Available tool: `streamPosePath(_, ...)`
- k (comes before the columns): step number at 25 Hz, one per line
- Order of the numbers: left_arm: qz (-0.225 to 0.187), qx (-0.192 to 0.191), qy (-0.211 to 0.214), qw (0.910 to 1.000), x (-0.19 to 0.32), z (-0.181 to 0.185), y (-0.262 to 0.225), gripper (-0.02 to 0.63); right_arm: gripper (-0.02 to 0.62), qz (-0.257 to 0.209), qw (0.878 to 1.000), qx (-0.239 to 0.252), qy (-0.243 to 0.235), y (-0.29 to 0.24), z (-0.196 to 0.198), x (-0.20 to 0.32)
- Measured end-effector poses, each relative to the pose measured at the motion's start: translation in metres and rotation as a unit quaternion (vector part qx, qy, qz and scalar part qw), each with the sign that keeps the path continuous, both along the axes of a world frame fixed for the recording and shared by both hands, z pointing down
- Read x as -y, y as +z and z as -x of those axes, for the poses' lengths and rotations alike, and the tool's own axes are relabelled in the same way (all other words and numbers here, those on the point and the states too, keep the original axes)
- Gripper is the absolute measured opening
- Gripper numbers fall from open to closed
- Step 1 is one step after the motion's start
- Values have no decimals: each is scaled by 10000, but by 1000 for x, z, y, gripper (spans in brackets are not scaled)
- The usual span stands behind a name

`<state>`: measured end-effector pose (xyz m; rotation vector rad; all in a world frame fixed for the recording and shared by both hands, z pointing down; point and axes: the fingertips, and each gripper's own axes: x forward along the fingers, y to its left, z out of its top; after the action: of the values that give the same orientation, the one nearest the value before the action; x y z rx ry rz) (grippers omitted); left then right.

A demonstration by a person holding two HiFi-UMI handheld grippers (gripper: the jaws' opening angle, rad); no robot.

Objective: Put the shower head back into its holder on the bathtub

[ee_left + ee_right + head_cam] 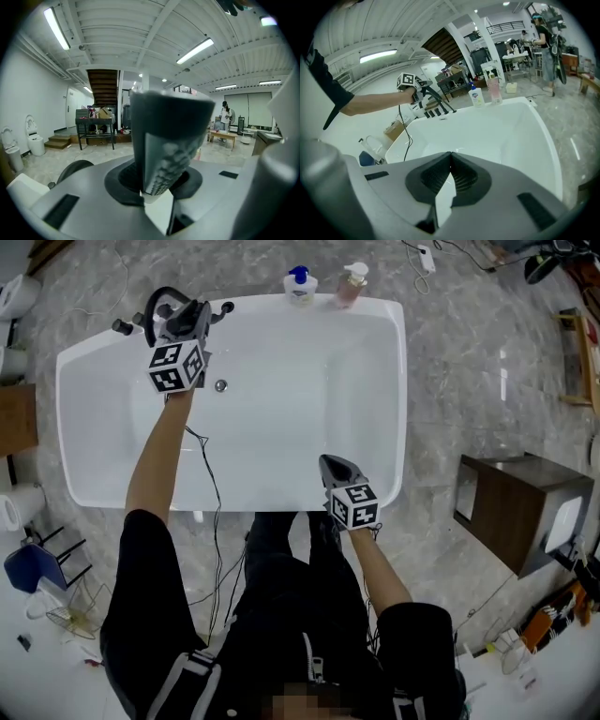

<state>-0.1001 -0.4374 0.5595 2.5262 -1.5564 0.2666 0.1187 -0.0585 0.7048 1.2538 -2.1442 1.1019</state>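
L tongs grip shower head at tub's 11 o'clock. Prob not seated in holder yet. R tongs closed, empty.

The shower head is held between the jaws of the left tool, over the far left corner of the bathtub. Tap handles are set on the rim just beside that tool, and a round fitting sits inside the tub just nearer than it. Two pump bottles are stood on the far rim, to the right of the left tool. A cable is trailed from the left tool across the near rim. The right tool, jaws together with nothing between them, is placed over the near rim, well apart from the left tool. A cabinet is found on the floor to the right of the right tool.
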Motion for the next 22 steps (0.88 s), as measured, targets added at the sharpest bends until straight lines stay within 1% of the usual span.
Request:
streamPosePath(6, 171, 1, -208, 9996, 18, 6, 40, 110, 9, 198, 9997, 24, 103, 18, 2, -10)
streamPosePath(11, 192, 67, -363, 9991, 44, 6, 71, 109, 9, 362, 9990, 87, 229, 43, 1, -16)
streamPosePath(17, 300, 218, -357, 9987, 68, 5, 107, 109, 9, 531, 9972, 211, 492, 65, 8, -19)
streamPosePath(22, 328, 333, -336, 9983, 82, 4, 129, 109, 9, 597, 9962, 305, 558, 73, 19, -24)
